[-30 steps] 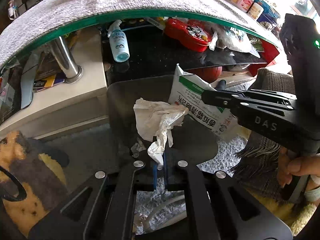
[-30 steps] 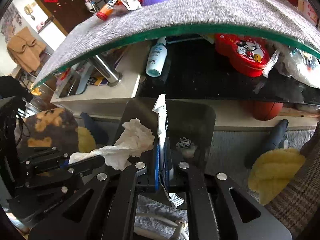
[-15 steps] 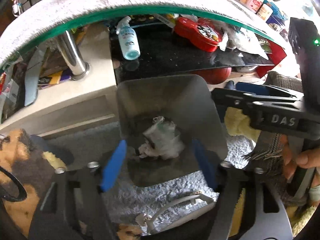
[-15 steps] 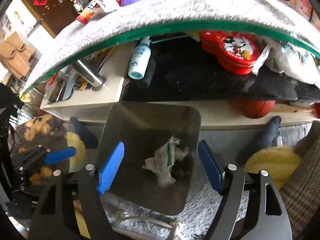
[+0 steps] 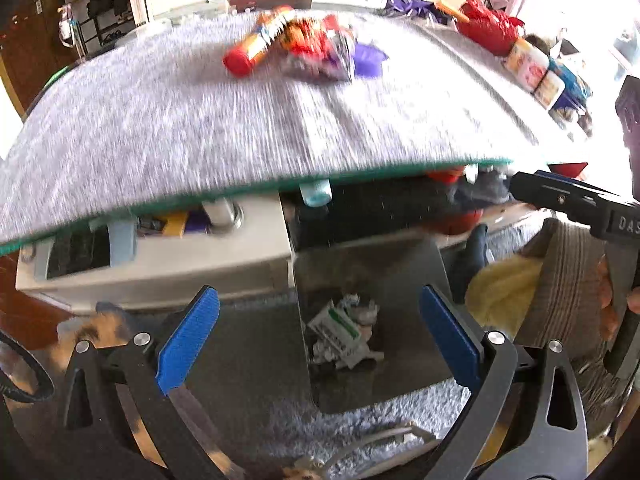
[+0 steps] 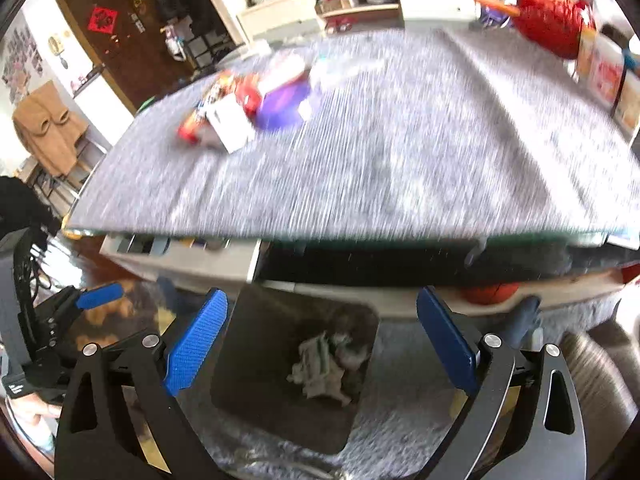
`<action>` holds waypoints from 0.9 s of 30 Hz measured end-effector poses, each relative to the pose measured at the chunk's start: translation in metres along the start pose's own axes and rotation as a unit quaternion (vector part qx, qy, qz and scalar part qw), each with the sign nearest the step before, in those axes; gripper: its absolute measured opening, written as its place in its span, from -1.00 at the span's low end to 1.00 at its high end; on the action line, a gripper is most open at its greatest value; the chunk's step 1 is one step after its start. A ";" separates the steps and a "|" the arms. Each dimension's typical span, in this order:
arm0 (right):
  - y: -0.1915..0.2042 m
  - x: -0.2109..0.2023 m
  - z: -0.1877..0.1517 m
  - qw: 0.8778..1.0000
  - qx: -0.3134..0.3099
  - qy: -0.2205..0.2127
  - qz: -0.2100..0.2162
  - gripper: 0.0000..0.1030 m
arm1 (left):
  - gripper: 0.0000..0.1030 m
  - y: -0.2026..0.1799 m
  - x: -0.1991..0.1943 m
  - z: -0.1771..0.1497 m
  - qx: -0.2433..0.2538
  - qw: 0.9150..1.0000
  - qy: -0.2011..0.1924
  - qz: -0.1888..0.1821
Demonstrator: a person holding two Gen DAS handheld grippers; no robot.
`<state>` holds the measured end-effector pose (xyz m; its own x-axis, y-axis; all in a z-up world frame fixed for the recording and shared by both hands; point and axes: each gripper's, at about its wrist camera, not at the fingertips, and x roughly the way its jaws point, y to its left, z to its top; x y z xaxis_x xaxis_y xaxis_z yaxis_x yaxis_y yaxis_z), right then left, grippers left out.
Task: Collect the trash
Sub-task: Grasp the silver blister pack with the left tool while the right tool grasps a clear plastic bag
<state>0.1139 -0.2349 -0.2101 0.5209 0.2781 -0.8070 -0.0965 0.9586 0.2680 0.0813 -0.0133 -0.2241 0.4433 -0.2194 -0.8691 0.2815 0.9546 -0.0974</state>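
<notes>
A dark bin [image 5: 400,268] stands on the floor rug below the table edge; it also shows in the right wrist view [image 6: 256,360]. Crumpled tissue and a green-and-white wrapper [image 5: 344,332] lie inside it, seen too in the right wrist view [image 6: 324,368]. My left gripper [image 5: 318,336] is open and empty above the bin. My right gripper [image 6: 320,340] is open and empty above it too. On the grey table mat, blurred, lie a red-capped tube [image 5: 248,50], a colourful snack bag [image 5: 320,48] and a purple wrapper [image 6: 282,104].
The glass table with a grey mat [image 5: 160,128] overhangs a lower shelf holding a bottle [image 5: 316,196] and clutter. Jars [image 5: 532,68] and a red bag [image 5: 488,26] stand at the table's far right. Yellow slippers [image 5: 504,284] lie beside the bin.
Both grippers opened and dropped the tissue and wrapper into the bin, then lifted and tilted up so the tabletop now fills the view.
</notes>
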 end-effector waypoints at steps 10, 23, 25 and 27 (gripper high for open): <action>-0.003 0.019 0.079 0.999 -0.006 -0.035 -0.033 0.87 | 0.84 0.009 0.003 0.082 -0.016 0.999 -0.030 -0.008; -0.003 0.071 0.159 0.998 0.009 -0.052 -0.043 0.87 | 0.72 -0.006 0.035 0.157 0.021 0.998 -0.054 -0.004; -0.003 0.081 0.165 0.998 0.010 -0.048 -0.042 0.86 | 0.58 -0.007 0.040 0.162 0.027 0.998 -0.051 -0.008; -0.004 0.089 0.169 0.998 0.010 -0.044 -0.042 0.84 | 0.48 -0.008 0.045 0.166 0.032 0.998 -0.047 -0.010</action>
<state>0.3043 -0.2240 -0.1943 0.5985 0.1891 -0.7785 -0.0327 0.9767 0.2121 0.2403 -0.0648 -0.1821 0.5141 -0.2596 -0.8175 0.3446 0.9353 -0.0803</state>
